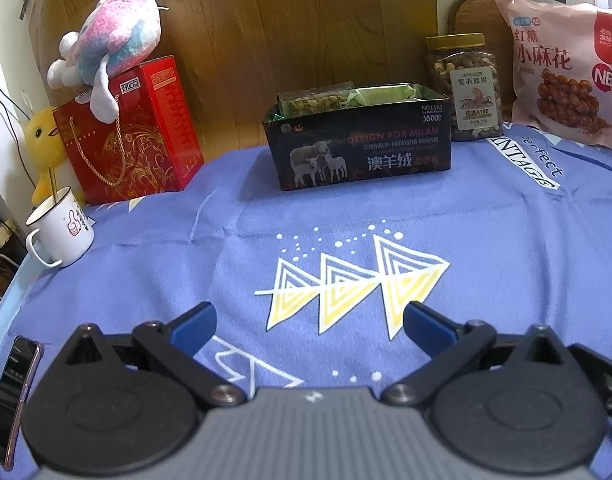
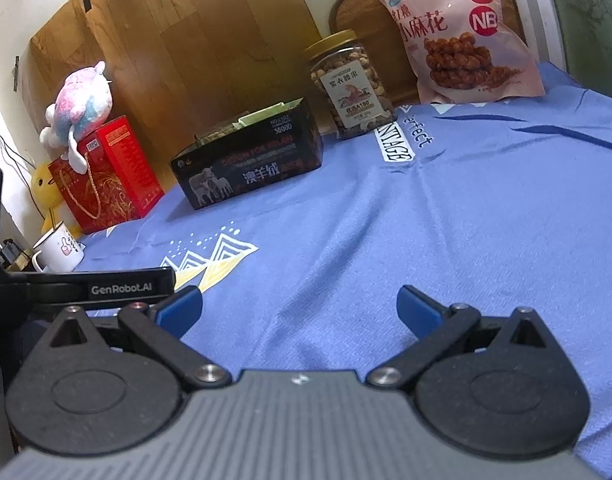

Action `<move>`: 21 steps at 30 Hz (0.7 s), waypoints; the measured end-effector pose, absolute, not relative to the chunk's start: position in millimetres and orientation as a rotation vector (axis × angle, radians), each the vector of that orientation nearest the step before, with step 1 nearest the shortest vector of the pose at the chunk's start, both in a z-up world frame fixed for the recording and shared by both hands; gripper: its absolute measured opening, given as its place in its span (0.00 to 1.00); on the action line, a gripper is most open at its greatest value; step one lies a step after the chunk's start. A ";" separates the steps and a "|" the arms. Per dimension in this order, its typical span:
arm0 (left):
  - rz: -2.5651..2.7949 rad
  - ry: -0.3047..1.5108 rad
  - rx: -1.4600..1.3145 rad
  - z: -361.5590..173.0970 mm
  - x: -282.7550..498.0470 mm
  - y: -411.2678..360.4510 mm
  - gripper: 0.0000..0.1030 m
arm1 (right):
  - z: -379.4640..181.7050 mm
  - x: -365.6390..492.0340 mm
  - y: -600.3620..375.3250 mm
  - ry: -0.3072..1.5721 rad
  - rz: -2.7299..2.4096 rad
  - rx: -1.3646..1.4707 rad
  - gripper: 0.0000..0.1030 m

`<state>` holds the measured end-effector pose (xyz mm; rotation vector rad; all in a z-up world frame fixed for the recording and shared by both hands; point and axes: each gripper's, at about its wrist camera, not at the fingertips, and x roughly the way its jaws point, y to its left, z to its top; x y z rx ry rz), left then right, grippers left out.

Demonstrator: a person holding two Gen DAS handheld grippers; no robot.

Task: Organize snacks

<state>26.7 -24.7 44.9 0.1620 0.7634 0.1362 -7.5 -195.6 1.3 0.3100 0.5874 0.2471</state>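
Note:
A black box point(image 1: 362, 148) with sheep printed on it stands at the back of the blue cloth point(image 1: 346, 220), holding snack packets point(image 1: 314, 102). It also shows in the right wrist view point(image 2: 250, 160). A jar of nuts point(image 1: 464, 88) point(image 2: 352, 84) stands to its right, and a pink snack bag point(image 1: 562, 76) point(image 2: 462, 36) leans further right. My left gripper point(image 1: 310, 328) is open and empty, low over the cloth, well in front of the box. My right gripper point(image 2: 300, 306) is open and empty, over the cloth to the right.
A red gift box point(image 1: 134, 132) with a plush toy point(image 1: 110, 40) on top stands at the back left, beside a yellow plush point(image 1: 42, 140). A white mug point(image 1: 60, 232) sits at the left edge. A phone point(image 1: 14, 396) lies near left. Wooden boards point(image 1: 286, 32) back the table.

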 end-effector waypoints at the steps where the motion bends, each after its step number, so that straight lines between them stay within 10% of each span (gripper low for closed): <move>1: 0.136 0.762 0.164 45.0 25.8 -24.9 1.00 | 1.1 -8.2 -195.7 0.588 0.245 0.310 1.00; 21: 0.138 0.755 0.177 47.8 17.1 -29.1 1.00 | 3.7 -21.2 -197.5 0.562 0.248 0.312 1.00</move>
